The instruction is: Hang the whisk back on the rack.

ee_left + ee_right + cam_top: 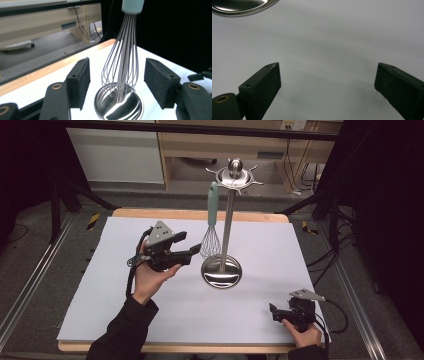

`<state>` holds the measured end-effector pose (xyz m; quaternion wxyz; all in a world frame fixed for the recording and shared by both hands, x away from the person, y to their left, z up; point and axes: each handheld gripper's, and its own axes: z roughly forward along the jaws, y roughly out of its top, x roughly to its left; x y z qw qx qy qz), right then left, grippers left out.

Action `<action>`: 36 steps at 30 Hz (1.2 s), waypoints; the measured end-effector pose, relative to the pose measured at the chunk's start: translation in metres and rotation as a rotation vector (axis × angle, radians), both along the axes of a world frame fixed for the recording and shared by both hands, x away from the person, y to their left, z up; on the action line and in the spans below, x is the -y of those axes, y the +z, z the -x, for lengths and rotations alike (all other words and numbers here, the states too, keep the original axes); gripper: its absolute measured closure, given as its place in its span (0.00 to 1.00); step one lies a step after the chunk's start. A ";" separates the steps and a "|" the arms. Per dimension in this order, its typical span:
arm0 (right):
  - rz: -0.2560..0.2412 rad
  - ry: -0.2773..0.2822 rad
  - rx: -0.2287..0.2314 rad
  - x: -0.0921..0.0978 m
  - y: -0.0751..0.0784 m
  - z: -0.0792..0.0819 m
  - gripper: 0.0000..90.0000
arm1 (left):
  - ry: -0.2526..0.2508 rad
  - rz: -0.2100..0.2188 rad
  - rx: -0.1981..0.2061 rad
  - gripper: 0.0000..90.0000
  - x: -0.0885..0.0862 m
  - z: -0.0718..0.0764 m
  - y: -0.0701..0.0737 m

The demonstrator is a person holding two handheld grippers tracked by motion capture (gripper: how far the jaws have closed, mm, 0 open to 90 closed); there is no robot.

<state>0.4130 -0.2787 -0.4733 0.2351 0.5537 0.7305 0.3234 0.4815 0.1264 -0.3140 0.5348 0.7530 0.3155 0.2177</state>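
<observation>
A steel utensil stand (228, 210) with a round base (221, 271) rises mid-table. A whisk (211, 227) with a mint-green handle hangs from its top ring, wires down. My left gripper (192, 251) is held just left of the whisk wires, jaws open and apart from them. In the left gripper view the whisk (122, 60) hangs between the open left gripper (116, 82) jaws, farther off, above the stand's base (120, 106). My right gripper (272, 311) rests low near the front right of the table. Its jaws (327, 87) stand open over bare white sheet.
A white sheet (150, 310) covers the wooden table. The stand's base rim (242, 8) shows at the top left of the right gripper view. Black frame rails run along both table sides. A wooden shelf unit (225, 145) stands behind the table.
</observation>
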 end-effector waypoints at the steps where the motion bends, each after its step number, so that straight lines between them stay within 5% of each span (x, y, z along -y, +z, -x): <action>1: 0.000 -0.001 0.000 0.000 0.000 0.000 0.08 | 0.000 -0.004 -0.007 0.41 -0.002 0.001 -0.003; 20: 0.061 -0.024 -0.011 -0.001 -0.004 0.000 0.08 | 0.053 -0.111 -0.112 0.37 -0.039 0.009 -0.066; 26: 0.063 -0.033 -0.018 0.001 -0.005 -0.001 0.08 | 0.074 -0.089 -0.148 0.36 -0.059 0.012 -0.088; 36: 0.068 -0.045 -0.028 0.008 -0.007 -0.003 0.08 | 0.191 -0.108 -0.218 0.34 -0.094 0.004 -0.120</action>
